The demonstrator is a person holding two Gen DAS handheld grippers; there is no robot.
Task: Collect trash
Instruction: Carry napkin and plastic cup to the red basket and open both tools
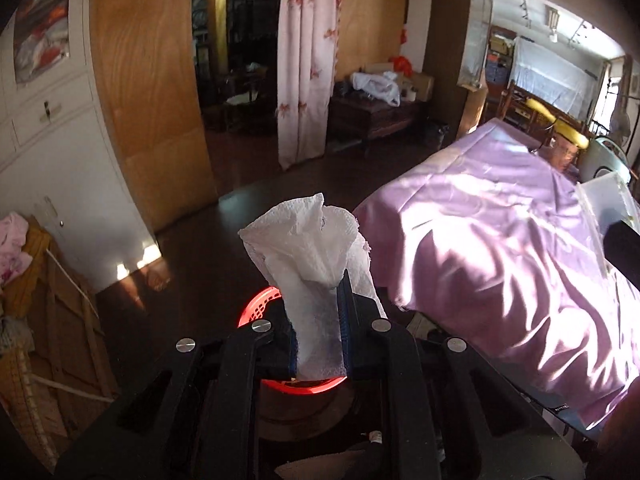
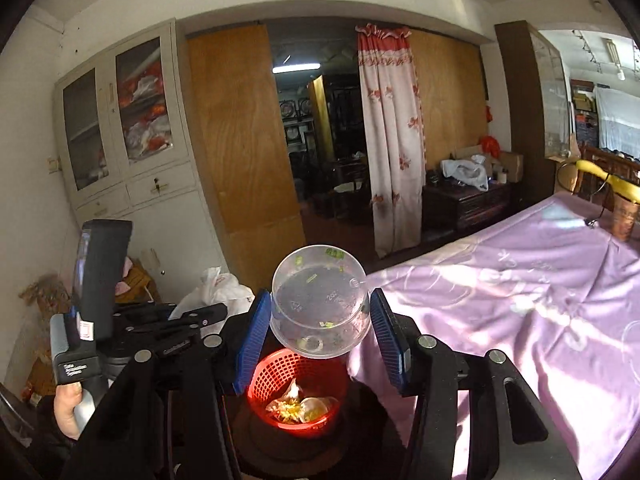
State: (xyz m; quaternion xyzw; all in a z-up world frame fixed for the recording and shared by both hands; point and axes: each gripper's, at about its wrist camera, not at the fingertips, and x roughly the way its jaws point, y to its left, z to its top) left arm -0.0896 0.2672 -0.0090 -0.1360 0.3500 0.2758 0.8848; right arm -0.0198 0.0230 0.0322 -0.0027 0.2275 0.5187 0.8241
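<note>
My left gripper (image 1: 318,320) is shut on a crumpled white paper towel (image 1: 316,264) that sticks up from between the pads. It is held above a red plastic trash basket (image 1: 256,308), mostly hidden under the gripper. My right gripper (image 2: 320,320) is shut on a clear plastic bowl (image 2: 318,300) with food scraps stuck inside, tilted directly over the red basket (image 2: 280,364). The basket holds crumpled paper and yellow food waste (image 2: 298,406). The left gripper's body and the hand that holds it (image 2: 92,320) show at the left in the right wrist view.
A table with a purple cloth (image 1: 500,240) (image 2: 520,300) stands to the right of the basket. A white cabinet (image 2: 132,160), a white plastic bag (image 2: 216,292) and wooden clutter (image 1: 48,312) are on the left. The dark floor (image 1: 248,200) leads to a curtained doorway.
</note>
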